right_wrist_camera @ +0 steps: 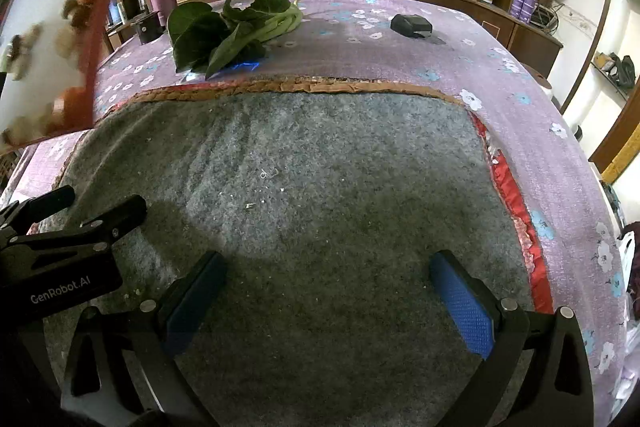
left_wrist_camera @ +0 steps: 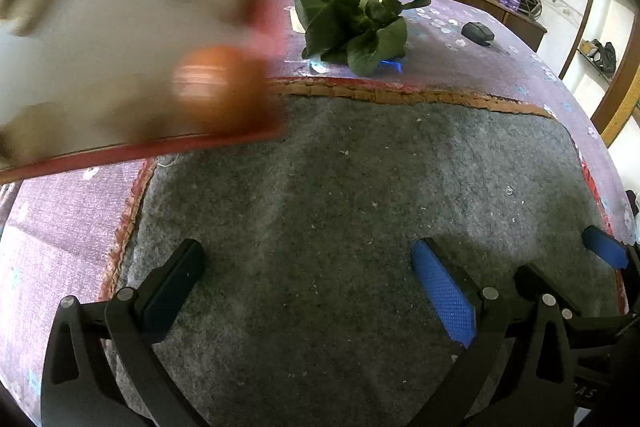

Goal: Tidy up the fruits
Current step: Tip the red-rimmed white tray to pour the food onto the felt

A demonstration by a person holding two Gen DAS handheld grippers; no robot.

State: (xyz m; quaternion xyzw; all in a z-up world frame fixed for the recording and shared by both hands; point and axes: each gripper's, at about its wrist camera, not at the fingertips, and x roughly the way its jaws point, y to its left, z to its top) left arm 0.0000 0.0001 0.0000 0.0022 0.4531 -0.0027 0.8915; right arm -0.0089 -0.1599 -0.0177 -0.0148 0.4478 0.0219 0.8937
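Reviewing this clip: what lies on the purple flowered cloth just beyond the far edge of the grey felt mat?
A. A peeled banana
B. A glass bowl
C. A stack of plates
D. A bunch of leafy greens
D: a bunch of dark leafy greens with pale stalks lies on the purple cloth past the grey felt mat.

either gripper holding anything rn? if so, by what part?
No. The left hand-held gripper and right hand-held gripper are both open over the grey felt mat, nothing between the fingers.

"genrobot.ai" stands in white on the black body of the left gripper (right_wrist_camera: 70,203). it sits left of the right gripper's fingers. no other text reads clearly.
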